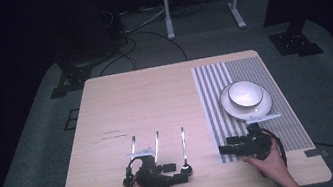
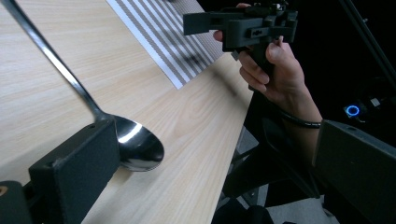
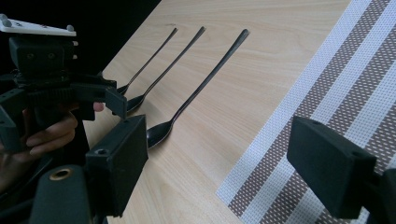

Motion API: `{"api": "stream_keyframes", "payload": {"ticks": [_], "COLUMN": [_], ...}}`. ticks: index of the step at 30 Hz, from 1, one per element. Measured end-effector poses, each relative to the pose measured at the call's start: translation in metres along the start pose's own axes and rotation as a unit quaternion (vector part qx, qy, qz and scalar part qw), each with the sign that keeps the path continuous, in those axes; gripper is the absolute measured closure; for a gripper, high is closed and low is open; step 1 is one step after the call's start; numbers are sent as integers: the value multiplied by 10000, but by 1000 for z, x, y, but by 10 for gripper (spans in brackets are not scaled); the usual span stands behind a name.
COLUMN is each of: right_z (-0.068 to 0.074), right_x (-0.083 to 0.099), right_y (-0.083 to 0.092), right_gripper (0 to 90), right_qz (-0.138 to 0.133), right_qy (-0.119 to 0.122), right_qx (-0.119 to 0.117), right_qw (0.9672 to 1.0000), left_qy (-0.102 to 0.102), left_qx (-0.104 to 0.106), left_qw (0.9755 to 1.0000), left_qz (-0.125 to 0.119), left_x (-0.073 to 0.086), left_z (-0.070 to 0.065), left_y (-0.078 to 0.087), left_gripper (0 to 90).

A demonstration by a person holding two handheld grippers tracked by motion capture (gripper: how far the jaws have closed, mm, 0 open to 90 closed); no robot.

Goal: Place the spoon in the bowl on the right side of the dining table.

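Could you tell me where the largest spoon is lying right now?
In the high view, the largest spoon lies rightmost of three, between the placemat and the left gripper.

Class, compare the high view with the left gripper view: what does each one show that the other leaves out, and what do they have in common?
High view alone: a white bowl on a plate at the far end of the striped placemat, and two more utensils lying left of the spoon.

Left gripper view alone: a close look at the spoon's shiny bowl beside the left gripper's near finger, and a blue ring light off the table.

Both share: the spoon, the placemat, the wooden table, and the right gripper held in the person's hand.
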State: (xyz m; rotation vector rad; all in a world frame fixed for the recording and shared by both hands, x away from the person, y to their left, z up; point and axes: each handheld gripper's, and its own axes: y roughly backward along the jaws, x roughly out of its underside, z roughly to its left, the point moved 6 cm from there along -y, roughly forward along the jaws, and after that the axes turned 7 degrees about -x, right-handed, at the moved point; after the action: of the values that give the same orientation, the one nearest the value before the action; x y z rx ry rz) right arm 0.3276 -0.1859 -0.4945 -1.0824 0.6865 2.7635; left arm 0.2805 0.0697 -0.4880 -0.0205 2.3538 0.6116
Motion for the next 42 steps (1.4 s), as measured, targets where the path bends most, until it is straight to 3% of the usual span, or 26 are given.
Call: {"api": "stream_keyframes", "payload": {"ticks": [16, 20, 23, 31, 42], "right_z": [0, 0, 2, 5, 5], "right_x": [-1, -2, -4, -8, -13], "right_y": [-1, -2, -5, -16, -28], "right_gripper": [192, 192, 192, 192, 206], "right_qz": [1, -2, 24, 111, 228], "right_qy": [21, 31, 50, 110, 69], "right_qx": [14, 7, -14, -66, -203], "right_qw": [10000, 10000, 10000, 9999, 9995], "left_qy": [30, -28, -71, -71, -46], "left_qx": [157, 14, -293, -392, -376], "left_qw": [9995, 9991, 9975, 9972, 9972], "left_qz": [269, 422, 646, 636, 642], "left_x": [7, 10, 15, 15, 15], "left_z": [-6, -5, 0, 1, 3], "left_y": [-21, -25, -31, -29, -29], "left_gripper": [23, 36, 45, 48, 48]}}
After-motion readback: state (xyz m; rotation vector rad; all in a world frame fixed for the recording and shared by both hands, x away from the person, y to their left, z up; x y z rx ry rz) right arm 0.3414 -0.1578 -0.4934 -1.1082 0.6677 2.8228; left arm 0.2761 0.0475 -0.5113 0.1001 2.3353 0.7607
